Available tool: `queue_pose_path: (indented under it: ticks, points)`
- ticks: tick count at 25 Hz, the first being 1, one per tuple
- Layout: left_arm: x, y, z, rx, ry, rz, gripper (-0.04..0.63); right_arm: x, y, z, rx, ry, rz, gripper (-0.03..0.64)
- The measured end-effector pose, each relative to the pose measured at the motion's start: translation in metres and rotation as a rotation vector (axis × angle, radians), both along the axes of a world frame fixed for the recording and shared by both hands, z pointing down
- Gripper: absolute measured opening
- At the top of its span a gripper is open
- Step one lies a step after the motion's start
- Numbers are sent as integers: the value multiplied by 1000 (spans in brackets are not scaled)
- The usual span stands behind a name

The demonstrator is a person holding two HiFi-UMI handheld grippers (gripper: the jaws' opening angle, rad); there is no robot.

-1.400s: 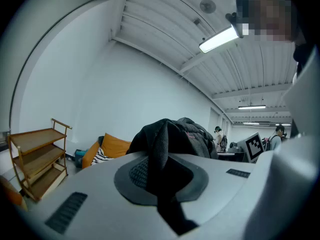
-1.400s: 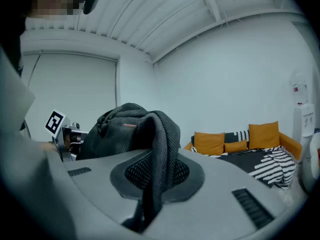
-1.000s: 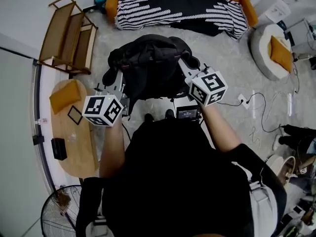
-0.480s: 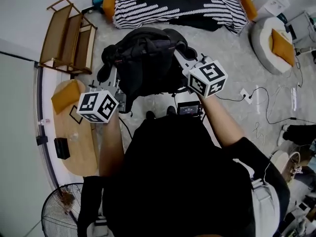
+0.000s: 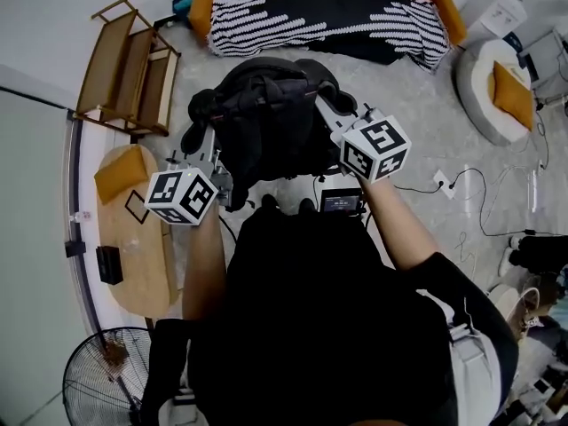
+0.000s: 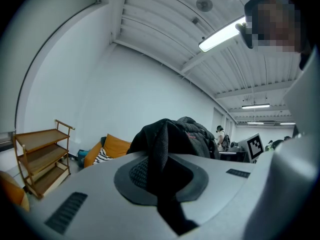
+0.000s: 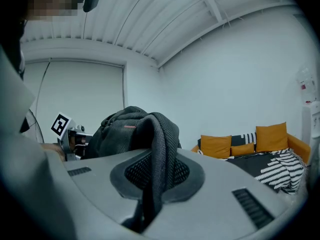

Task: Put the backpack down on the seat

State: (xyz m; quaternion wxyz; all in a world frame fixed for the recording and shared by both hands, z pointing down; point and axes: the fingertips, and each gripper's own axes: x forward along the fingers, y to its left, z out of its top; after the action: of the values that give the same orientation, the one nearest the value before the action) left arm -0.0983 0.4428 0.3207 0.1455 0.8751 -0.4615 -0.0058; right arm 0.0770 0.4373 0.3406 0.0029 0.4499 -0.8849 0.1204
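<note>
A black backpack [image 5: 266, 118] hangs in the air in front of the person, carried between both grippers. My left gripper [image 5: 216, 149] is shut on one black mesh shoulder strap [image 6: 161, 166], which runs between its jaws. My right gripper [image 5: 327, 109] is shut on the other strap [image 7: 157, 156] in the same way. The bag's bulk [image 6: 187, 134] [image 7: 122, 129] rises just past each pair of jaws. The seat, a sofa [image 5: 328, 11] with a black-and-white striped cover and orange cushions, stands beyond the backpack, with bare floor between them.
A wooden shelf rack [image 5: 124, 65] stands at the far left. Below it is an oval wooden table [image 5: 142, 264] with an orange cushion [image 5: 118, 171]. A fan [image 5: 102, 384] is at the bottom left. A white pouf [image 5: 479, 96] and floor cables [image 5: 466, 185] lie to the right.
Both grippers and the backpack have drifted a little across the floor towards the sofa. Each grip on its strap is unchanged.
</note>
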Motion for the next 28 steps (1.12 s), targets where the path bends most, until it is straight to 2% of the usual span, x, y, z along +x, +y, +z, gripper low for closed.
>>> queue_pose_path:
  ticks: [7, 16, 28]
  points:
    - [-1, -15, 7, -2, 2, 10, 31, 0, -14, 6, -17, 1, 7, 48]
    - [-12, -66, 22, -17, 11, 20, 29, -12, -61, 20, -51, 12, 10, 48]
    - [-39, -178, 27, -19, 19, 45, 31, -38, -171, 23, -67, 22, 13, 48]
